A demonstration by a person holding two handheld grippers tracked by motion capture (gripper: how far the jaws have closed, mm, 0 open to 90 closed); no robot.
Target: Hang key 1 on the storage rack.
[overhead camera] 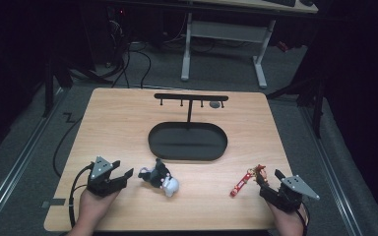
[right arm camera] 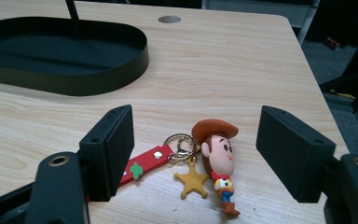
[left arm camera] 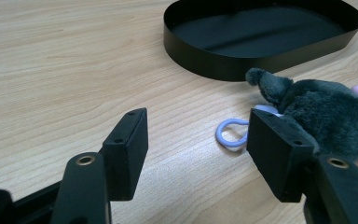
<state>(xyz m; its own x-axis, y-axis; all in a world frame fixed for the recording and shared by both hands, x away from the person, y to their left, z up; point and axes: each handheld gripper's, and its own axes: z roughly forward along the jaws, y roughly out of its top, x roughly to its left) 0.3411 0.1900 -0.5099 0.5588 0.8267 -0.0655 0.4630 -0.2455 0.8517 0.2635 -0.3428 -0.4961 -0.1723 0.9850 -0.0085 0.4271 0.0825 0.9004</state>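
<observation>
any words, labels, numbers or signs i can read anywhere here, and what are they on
No readable words or numbers anywhere.
Red strap of the cowboy keychain: a green clover-like shape, no letters.
Gold star charm: blank.
Plush toy, black oval tray and hook stand: no labels to be seen.
Grippers: no markings legible.

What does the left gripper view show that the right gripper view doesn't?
Left gripper view: a grey plush toy with a pale blue loop, beside the open left tongs. Right gripper view: a cowboy keychain with a red strap, lying between the open right tongs. Both: the black oval tray on the wooden table.
</observation>
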